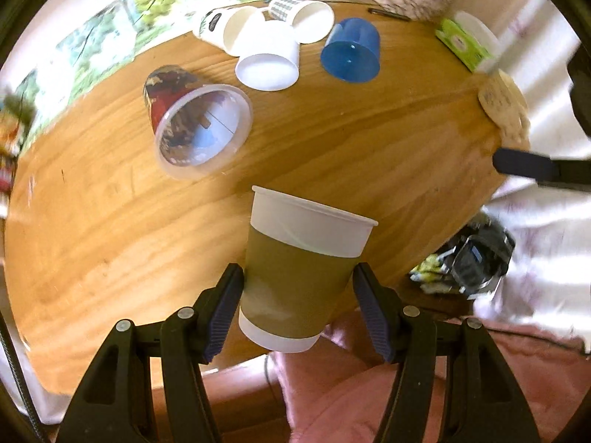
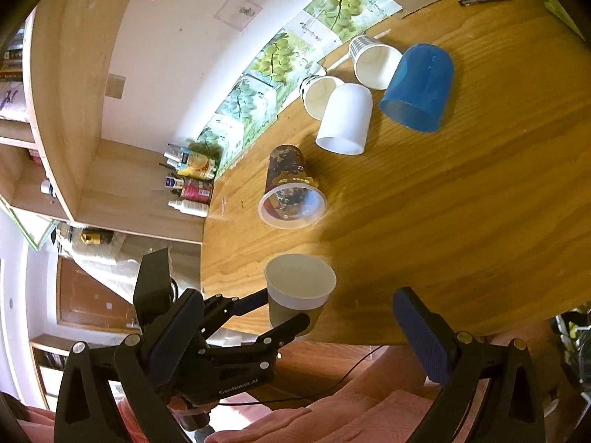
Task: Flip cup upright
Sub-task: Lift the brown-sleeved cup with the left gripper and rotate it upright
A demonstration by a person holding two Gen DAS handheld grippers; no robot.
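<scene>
My left gripper [image 1: 297, 288] is shut on a white paper cup with an olive-brown sleeve [image 1: 299, 269]. It holds the cup mouth-up over the near edge of the wooden table [image 1: 110, 243]. The same cup [image 2: 297, 295] shows in the right wrist view, held by the left gripper [image 2: 280, 313]. My right gripper [image 2: 299, 336] is open and empty, just off the table's near edge, beside the left gripper. One of its fingers [image 1: 517, 162] shows at the right of the left wrist view.
Several cups lie on their sides farther back: a clear printed cup [image 1: 195, 122] [image 2: 291, 192], a white cup [image 1: 269, 62], two paper cups [image 1: 229, 29] and a blue cup [image 1: 352, 50] [image 2: 419, 86]. A green box [image 1: 465, 42] and a coaster [image 1: 502, 101] sit at the right edge.
</scene>
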